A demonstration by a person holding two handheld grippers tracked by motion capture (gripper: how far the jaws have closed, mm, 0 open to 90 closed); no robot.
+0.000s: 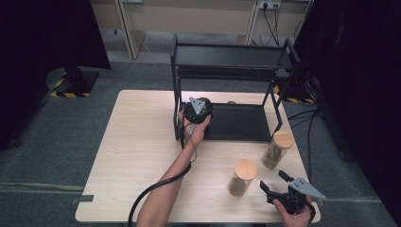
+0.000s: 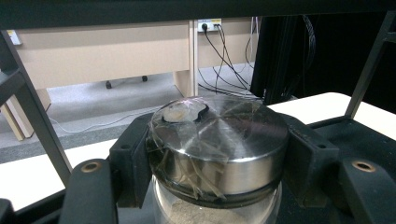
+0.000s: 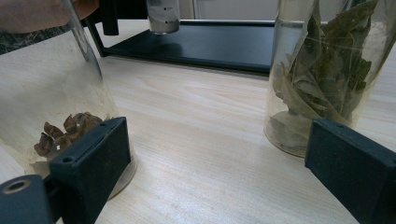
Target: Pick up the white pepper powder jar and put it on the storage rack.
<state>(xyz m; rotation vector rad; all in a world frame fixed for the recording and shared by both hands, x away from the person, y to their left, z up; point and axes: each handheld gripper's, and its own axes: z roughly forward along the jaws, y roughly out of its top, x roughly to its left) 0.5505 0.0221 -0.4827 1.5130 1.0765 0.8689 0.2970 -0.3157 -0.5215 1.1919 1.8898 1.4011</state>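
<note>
The left tongs (image 2: 205, 163) are clamped on a glass jar with a brushed steel lid (image 2: 219, 135), the black pads pressing the lid's rim from both sides, and the jar is held at the left front corner of the black two-tier rack (image 1: 231, 56), at the edge of its lower shelf (image 1: 236, 123), in the high view. To set it down well, I would keep the jar upright, carry it far enough in that its whole base sits on the shelf and clear of the rack's upright post, lower it until the base rests flat, and only then let the pads part, drawing straight back so the lid is not dragged. The lid is round, shiny metal with clear tape or film crinkled across its top and sides, and one small torn patch; below it the glass shows a pale, sandy powder. The right tongs (image 1: 274, 185) stand apart and hold nothing, resting low over the desk (image 1: 142, 156) between two wooden-lidded jars: the nearer jar of dark dried pieces (image 1: 242, 177) and the jar of dried leaves (image 1: 276, 149) further right, near the rack's front right leg.
</note>
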